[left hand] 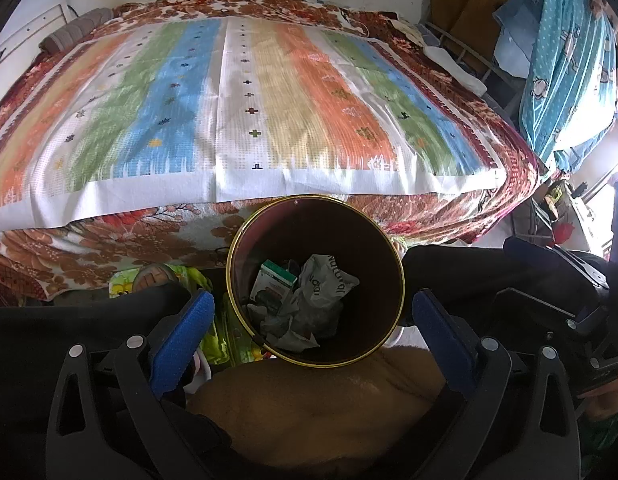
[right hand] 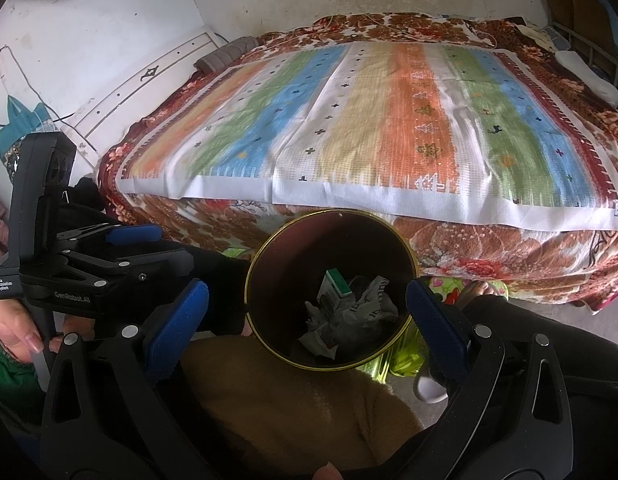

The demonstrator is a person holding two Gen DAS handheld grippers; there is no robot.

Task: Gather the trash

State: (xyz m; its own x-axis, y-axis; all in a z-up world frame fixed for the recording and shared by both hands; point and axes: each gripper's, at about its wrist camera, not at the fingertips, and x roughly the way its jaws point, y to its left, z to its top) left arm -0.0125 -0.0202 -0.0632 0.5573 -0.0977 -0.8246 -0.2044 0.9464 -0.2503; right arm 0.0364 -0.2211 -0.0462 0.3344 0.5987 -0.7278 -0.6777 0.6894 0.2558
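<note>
While hovering above the floor beside the bed (left hand: 245,92), both held wide apart and empty: left hand-held gripper (left hand: 309,320), blue pads (left hand: 181,336) spread either side of the dark gold-rimmed bin (left hand: 373,248); right hand-held gripper (right hand: 307,316) likewise framing the same bin (right hand: 277,272) from above. Trash inside the bin, below and just ahead of the fingertips: crumpled printed bag (left hand: 329,284), green-and-white carton (left hand: 273,284), seen again from the right wrist as bag (right hand: 369,308) and carton (right hand: 335,284). Touching neither hand-held gripper. Striped cloth (right hand: 349,120) spread flat over the bed beyond.
</note>
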